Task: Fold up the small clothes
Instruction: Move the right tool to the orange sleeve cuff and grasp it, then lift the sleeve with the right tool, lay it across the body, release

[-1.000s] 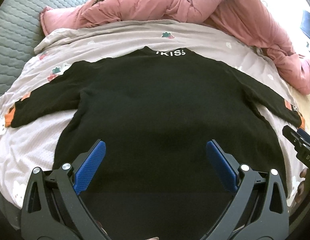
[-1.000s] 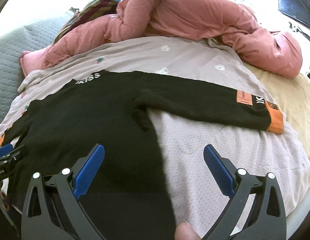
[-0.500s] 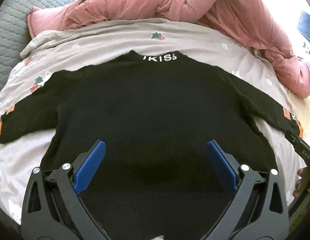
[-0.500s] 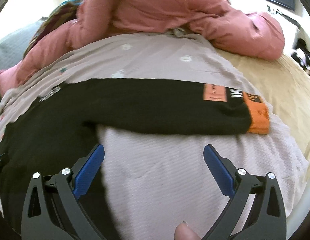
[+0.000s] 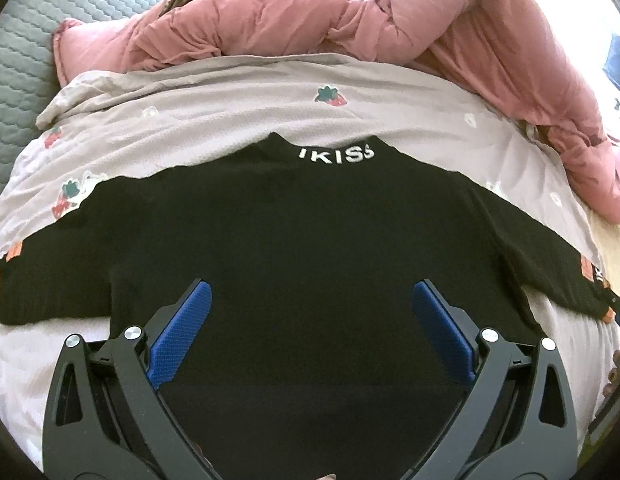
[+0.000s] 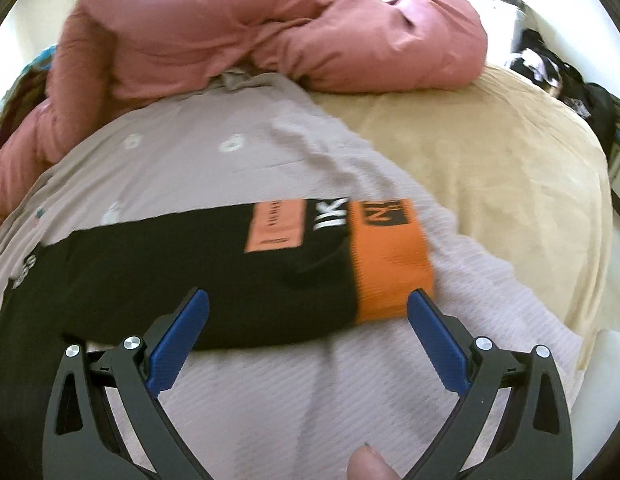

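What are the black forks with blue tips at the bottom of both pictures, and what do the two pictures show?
They are hand-held grippers, one in each hand of a person; a camera on each looks along its fingers. The left gripper is open above the body of a black sweater that lies spread flat on a pale blanket. The right gripper is open near the sweater's sleeve with its orange cuff. Neither holds anything. A pink quilt lies behind.
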